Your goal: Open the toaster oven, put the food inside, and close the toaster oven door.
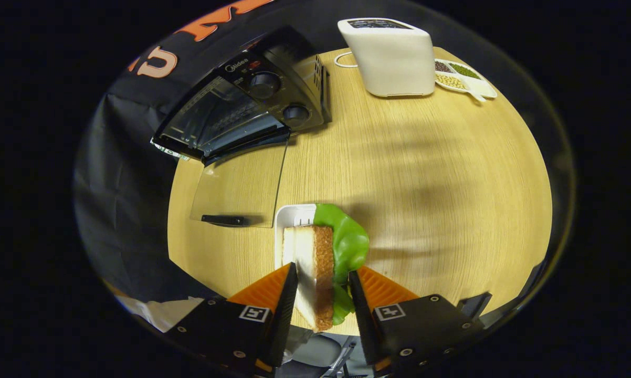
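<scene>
— Where do you stand with the food?

— I have the sandwich between my fingers, my gripper closed around it: bread slice against one finger, the green lettuce leaf against the other. Both seem to press on it, so I judge it gripped. Whether it is lifted clear of the white tray beneath its far end, I cannot tell.

— And the toaster oven?

— The toaster oven sits ahead and to my left on the wooden table, its glass door already folded down flat onto the tabletop, handle towards me. So opening looks done; loading and closing remain.

— What worries you?

— The lettuce is soft and slippery. If my hold rests mostly on the leaf, the layers could shear apart and the bread drop as I swing left. The lowered door also lies across my approach; coming in too low, I could knock the sandwich against its edge. The white toaster and the dish of beans are well apart, no concern.
</scene>
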